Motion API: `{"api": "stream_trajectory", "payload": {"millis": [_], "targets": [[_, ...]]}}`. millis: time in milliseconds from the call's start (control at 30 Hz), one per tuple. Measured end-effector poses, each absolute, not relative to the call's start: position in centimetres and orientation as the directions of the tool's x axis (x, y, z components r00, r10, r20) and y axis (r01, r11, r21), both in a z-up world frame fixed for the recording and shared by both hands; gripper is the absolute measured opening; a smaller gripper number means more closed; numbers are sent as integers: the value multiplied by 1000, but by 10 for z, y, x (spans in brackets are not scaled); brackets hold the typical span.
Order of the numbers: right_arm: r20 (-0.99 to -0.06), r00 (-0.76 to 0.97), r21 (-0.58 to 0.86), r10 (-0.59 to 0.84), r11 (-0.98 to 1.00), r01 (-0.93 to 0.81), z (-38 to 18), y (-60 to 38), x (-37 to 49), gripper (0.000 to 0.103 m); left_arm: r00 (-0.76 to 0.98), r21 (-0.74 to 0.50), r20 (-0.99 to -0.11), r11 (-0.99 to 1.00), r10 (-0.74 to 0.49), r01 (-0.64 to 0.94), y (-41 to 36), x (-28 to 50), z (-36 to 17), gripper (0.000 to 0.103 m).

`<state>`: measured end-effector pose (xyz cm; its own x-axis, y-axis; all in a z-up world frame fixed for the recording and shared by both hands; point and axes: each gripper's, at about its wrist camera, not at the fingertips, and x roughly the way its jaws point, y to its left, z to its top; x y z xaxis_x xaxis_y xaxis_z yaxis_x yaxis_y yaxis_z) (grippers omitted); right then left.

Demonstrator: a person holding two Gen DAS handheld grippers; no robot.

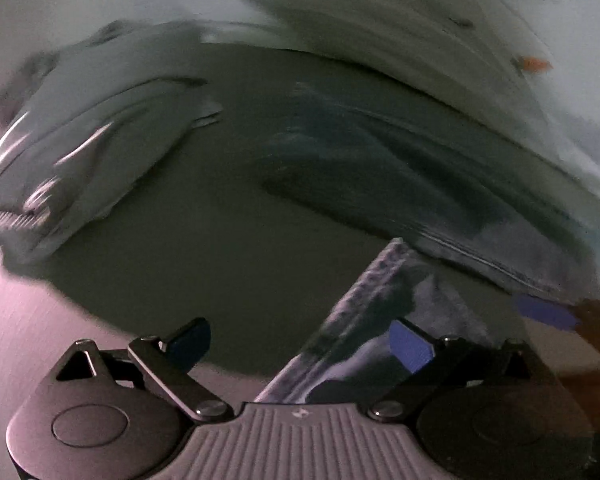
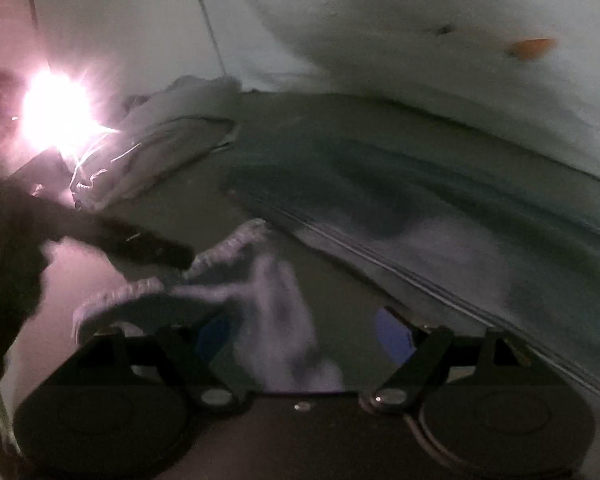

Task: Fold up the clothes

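Clothes lie in two blurred heaps on a dull green table surface (image 1: 228,240).

Toward the far left sits a pale grey crumpled garment (image 1: 100,144), with thin light cords across it; to the right, stretching from the middle to the near right, lies a dark teal garment with a stitched seam (image 1: 400,184), well apart from the grey one. A ribbed pale hem strip (image 1: 376,280) of cloth runs up from the near edge between the fingers of the left gripper (image 1: 300,344), whose jaws stand wide with no pad seen pressing on it. The right gripper (image 2: 300,340) also stands wide; loose pale lilac fabric (image 2: 276,320) lies between its fingers, and I cannot tell whether it touches a pad. Behind the table rises a pale wall (image 2: 420,20) bearing a small orange mark (image 2: 530,48).
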<state>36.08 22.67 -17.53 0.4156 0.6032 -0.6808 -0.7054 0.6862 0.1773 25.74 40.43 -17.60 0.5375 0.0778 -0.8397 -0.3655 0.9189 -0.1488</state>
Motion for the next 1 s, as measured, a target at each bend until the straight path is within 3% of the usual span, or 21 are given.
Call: {"api": "stream_trajectory", "payload": {"millis": [67, 100, 133, 167, 300, 500, 600, 733, 900, 933, 967, 1000], "targets": [[-700, 393, 189, 596, 685, -703, -182, 251, 370, 77, 551, -201, -833, 896, 57, -397, 417, 236, -173, 96], [-709, 394, 181, 585, 690, -701, -185, 259, 372, 68, 555, -214, -830, 888, 54, -407, 423, 229, -172, 96], [-716, 401, 166, 571, 698, -697, -188, 265, 373, 50, 559, -226, -828, 881, 52, -417, 429, 223, -171, 96], [-715, 407, 153, 568, 696, -702, -190, 268, 375, 5, 560, -225, -826, 875, 62, -429, 433, 217, -169, 96], [-667, 483, 140, 566, 733, -665, -162, 255, 379, 3, 580, -236, -809, 852, 93, -467, 454, 201, -160, 96], [-365, 686, 61, 629, 752, -656, -17, 205, 337, 3, 663, -313, -738, 808, 123, -498, 483, 187, -132, 96], [-306, 646, -18, 699, 674, -738, 19, 217, 302, 3, 689, -327, -707, 791, 157, -517, 492, 181, -119, 96], [-379, 502, -17, 777, 537, -844, -1, 258, 267, 3, 702, -354, -680, 743, 211, -567, 509, 155, -110, 96], [-595, 233, 129, 769, 378, -917, -82, 315, 236, 7, 649, -320, -703, 686, 290, -653, 524, 114, -116, 97], [-630, 180, 152, 756, 347, -926, -94, 322, 226, 15, 637, -314, -713, 679, 292, -663, 526, 109, -119, 97], [-661, 134, 162, 738, 315, -935, -103, 327, 214, 31, 631, -316, -722, 677, 283, -665, 525, 106, -122, 97], [-691, 88, 173, 718, 283, -944, -112, 332, 202, 38, 626, -318, -731, 675, 273, -665, 525, 102, -125, 97]]}}
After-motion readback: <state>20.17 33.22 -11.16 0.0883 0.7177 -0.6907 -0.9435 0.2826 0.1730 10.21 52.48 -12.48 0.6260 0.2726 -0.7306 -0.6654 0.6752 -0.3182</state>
